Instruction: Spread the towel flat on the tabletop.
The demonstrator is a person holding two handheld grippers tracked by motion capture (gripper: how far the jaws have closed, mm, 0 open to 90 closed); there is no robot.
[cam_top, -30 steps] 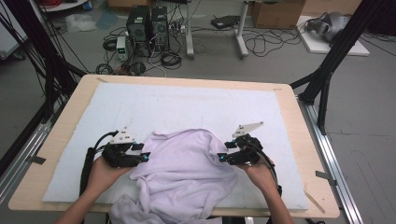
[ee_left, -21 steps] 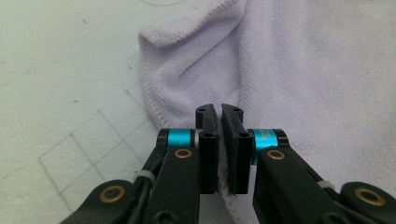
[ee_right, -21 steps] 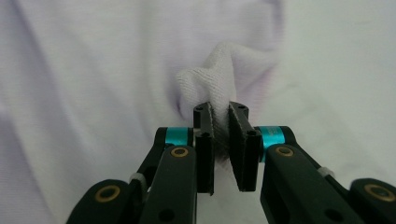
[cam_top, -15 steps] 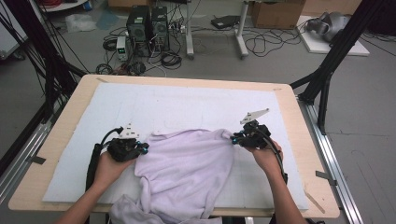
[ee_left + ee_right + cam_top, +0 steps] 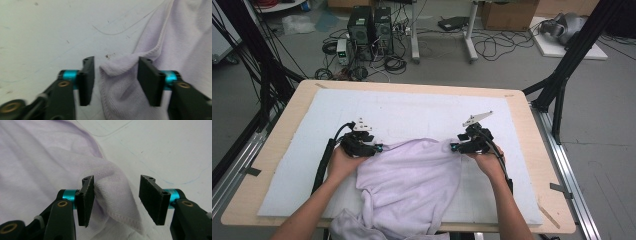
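Observation:
A pale lilac cloth (image 5: 412, 175) lies spread on the white mat (image 5: 412, 107), and its near end hangs over the table's front edge. My left gripper (image 5: 379, 148) sits at the cloth's far left corner and my right gripper (image 5: 453, 147) at its far right corner. In the left gripper view the jaws (image 5: 116, 75) have just been opening, and the cloth corner (image 5: 120, 87) lies loose between them. In the right gripper view the jaws (image 5: 116, 195) have also just been opening. A fold of the cloth (image 5: 112, 192) leans on one pad, with a gap to the other.
The mat covers most of a wooden table (image 5: 287, 115). Black frame posts (image 5: 562, 75) stand at the far corners. Computers (image 5: 369, 25), cables and boxes lie on the floor beyond the table.
Both grippers have moved away from the person with the cloth's far corners. The cloth's far edge now lies stretched between them, farther up the mat.

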